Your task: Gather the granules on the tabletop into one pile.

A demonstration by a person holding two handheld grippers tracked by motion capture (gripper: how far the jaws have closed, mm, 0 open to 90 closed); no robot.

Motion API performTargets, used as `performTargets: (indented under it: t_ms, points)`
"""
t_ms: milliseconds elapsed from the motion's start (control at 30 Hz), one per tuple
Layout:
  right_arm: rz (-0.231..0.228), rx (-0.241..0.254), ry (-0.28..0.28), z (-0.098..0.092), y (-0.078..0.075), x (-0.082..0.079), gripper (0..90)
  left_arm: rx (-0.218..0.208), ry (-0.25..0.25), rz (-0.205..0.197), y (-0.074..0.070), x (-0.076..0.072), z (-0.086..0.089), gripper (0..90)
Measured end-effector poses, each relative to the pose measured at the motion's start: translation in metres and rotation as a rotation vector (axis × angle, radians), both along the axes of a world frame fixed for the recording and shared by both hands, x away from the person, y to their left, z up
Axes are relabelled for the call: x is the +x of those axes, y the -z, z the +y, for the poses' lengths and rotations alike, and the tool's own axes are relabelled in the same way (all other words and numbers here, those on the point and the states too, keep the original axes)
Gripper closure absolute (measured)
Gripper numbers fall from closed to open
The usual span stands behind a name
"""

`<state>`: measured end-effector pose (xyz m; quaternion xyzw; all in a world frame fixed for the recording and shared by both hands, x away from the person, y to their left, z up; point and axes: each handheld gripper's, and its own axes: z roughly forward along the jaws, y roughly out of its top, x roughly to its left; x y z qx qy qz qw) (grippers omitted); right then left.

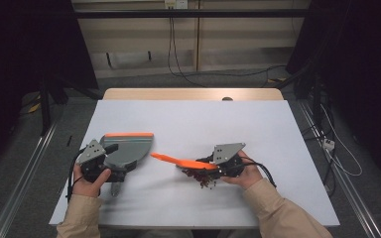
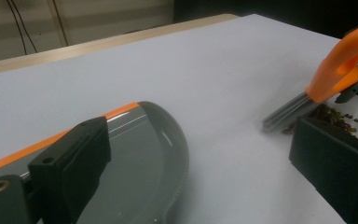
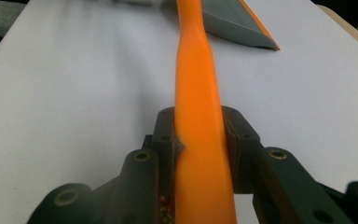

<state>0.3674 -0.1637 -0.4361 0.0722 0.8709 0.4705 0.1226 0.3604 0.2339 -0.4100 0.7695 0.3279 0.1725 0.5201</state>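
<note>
1. Between my right gripper's (image 3: 200,140) 2 jaws sits the orange handle of a small brush (image 1: 178,160), clamped from both sides; the handle runs straight ahead of the jaws, away toward the dustpan.
2. Below those jaws, the brush's grey bristles (image 2: 286,112) touch the white table (image 1: 188,119) at the edge of a little pile of brown grains (image 2: 335,116).
3. My left gripper (image 1: 95,161) grips the grey dustpan (image 1: 129,148) by its rear handle; whether its jaws press tight I cannot tell. The pan lies flat just ahead of them, orange lip facing the brush.
4. I judge both tools light, stiff plastic, smooth enough to twist in the pads, so hold mid-handle.
5. Bristles are soft; grains are loose and likely to scatter.
</note>
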Motion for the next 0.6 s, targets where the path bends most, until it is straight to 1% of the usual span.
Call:
performTargets:
  t_ms: [67,100,133,167,267,367,433,467,500,600]
  points:
    - [0.007,0.008,-0.001,-0.0006,-0.0001,0.0004,70.4,0.001,0.001,0.0,0.0,-0.0001,-0.0002,5.4]
    - [0.002,0.01,0.006,-0.0008,-0.0002,0.0004,70.4,0.0,0.0,0.0,0.0,0.0,-0.0002,5.4]
    - [0.013,0.02,-0.004,-0.0014,-0.0004,0.0007,70.4,0.0,0.0,0.0,0.0,0.0,-0.0001,5.4]
    - [0.013,0.022,-0.002,-0.0014,-0.0003,0.0005,70.5,0.001,0.0,-0.001,0.0,0.0,-0.0001,5.4]
    - [-0.022,0.005,0.003,-0.0002,-0.0014,-0.0004,70.6,0.001,0.001,0.0,0.0,0.0,-0.0002,5.4]
    - [-0.014,0.028,0.026,-0.0022,-0.0011,0.0021,70.8,-0.001,0.002,-0.001,-0.0001,-0.0002,-0.0004,5.4]
    - [-0.015,0.033,0.036,-0.0028,-0.0016,0.0032,70.9,0.002,0.001,-0.001,0.0001,0.0003,-0.0001,5.4]
    - [-0.012,0.034,0.04,-0.0028,-0.0023,0.0039,70.8,0.003,0.001,-0.001,0.0002,0.0005,0.0,5.4]
    - [-0.005,0.043,0.045,-0.0033,-0.0029,0.0044,70.9,0.003,0.0,0.001,0.0003,0.0005,-0.0001,5.4]
    - [0.0,0.064,0.064,-0.0045,-0.006,0.0056,70.9,0.002,0.0,0.001,0.0003,0.0006,-0.0002,5.4]
